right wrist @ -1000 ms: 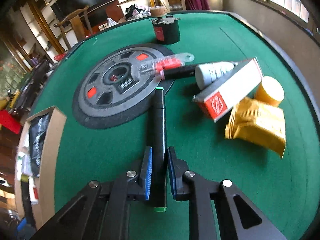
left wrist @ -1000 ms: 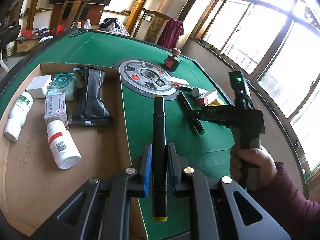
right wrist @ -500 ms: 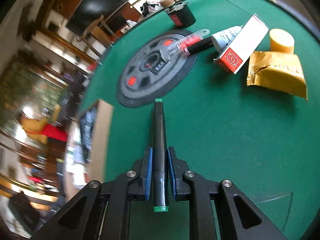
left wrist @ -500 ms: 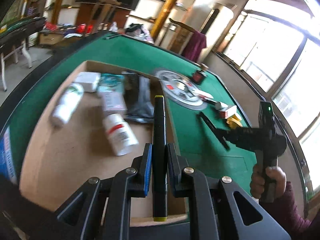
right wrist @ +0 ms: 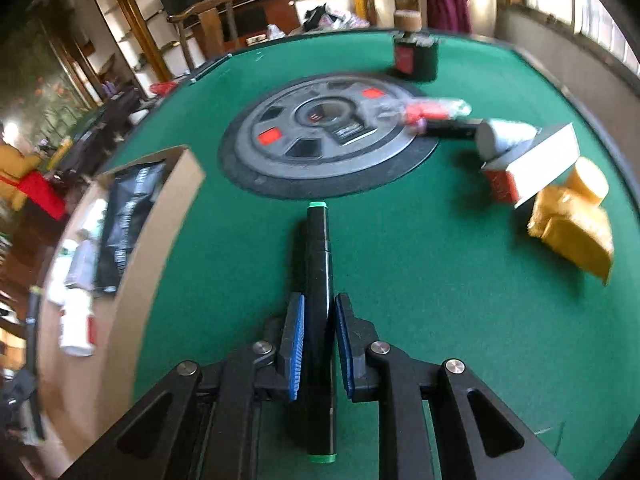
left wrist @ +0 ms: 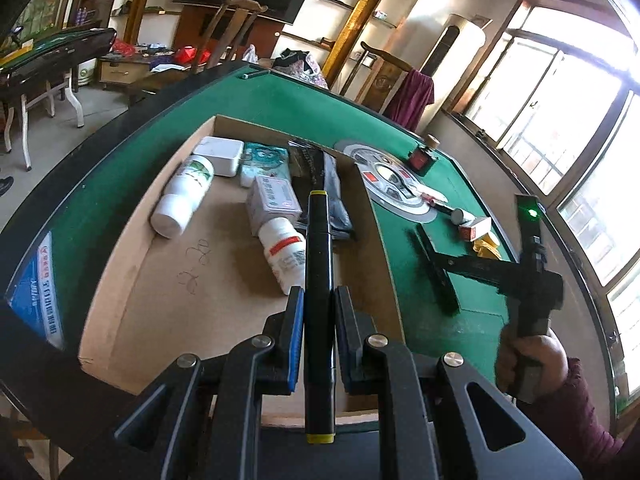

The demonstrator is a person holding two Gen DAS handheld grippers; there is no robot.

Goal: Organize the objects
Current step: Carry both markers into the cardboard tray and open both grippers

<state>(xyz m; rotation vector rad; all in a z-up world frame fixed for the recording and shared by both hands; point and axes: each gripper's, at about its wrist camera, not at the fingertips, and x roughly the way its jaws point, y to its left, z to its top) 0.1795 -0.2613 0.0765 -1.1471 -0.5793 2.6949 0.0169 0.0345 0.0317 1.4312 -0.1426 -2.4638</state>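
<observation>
Two black markers are held, one by each gripper. The left gripper has its jaws clenched on the marker with yellow ends. This marker runs straight out from the jaws, long way pointing ahead and down, over the bare floor of the cardboard box. The right gripper has its jaws clenched on the marker with green ends. It also runs straight out from the jaws, and its far tip points at the round grey disc in the middle of the desk.

In the box lie two white bottles, one white charger block, one teal pack, one small white box and one black pouch. They all sit toward the far side of the box.

On the green desk, near its right edge, there is one red and white carton, one yellow packet, one yellow round piece and one grey-capped tube. One dark jar stands by the far edge. A hand in a dark red sleeve holds the right gripper's handle.
</observation>
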